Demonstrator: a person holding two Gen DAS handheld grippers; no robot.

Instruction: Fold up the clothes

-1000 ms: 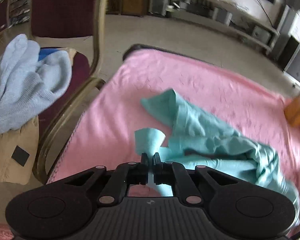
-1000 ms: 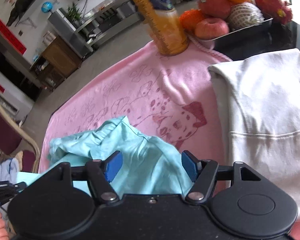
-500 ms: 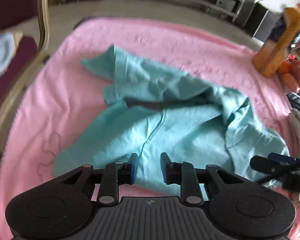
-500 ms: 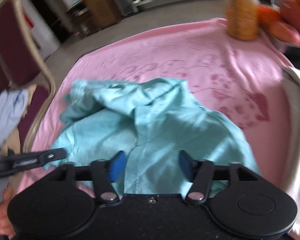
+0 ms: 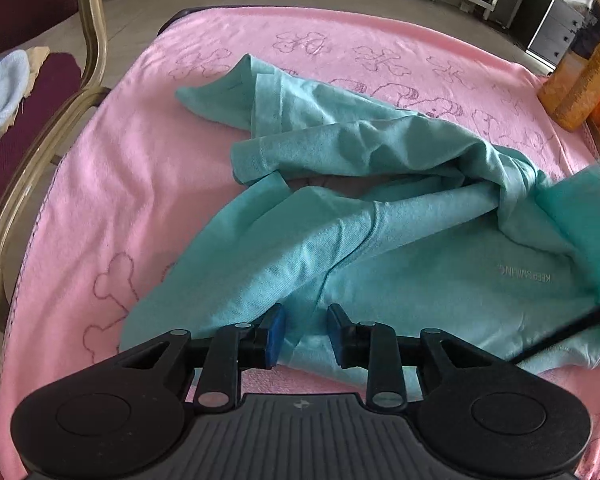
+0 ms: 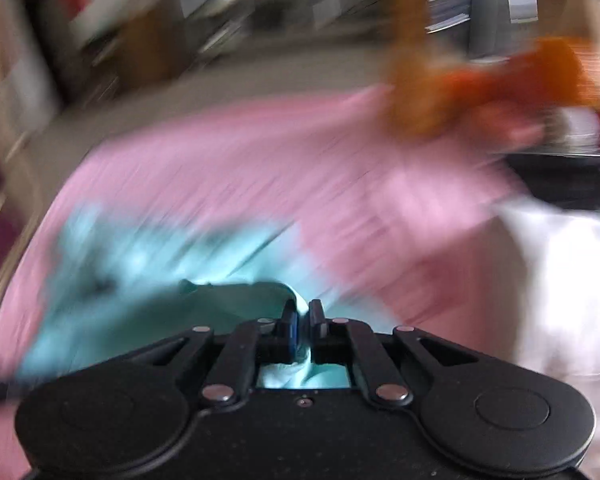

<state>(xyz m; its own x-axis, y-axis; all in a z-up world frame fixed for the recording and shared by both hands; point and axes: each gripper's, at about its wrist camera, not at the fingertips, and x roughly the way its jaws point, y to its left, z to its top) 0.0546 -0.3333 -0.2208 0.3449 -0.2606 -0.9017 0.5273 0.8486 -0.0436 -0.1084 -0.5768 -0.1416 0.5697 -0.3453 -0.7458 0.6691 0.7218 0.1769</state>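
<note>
Left tool tilts steeply down over the table's pink towel, jaws opening, a fold of the teal shirt lying loose between them, not pinched. Right tool angles down too, clenched on a bunched edge of the shirt; the rest sprawls crumpled ahead, blurred in its view.

Bottle cut off, right edge

free: pink blanket left of teal shirt | blocked: chair frame left, orange bottle far right
</note>
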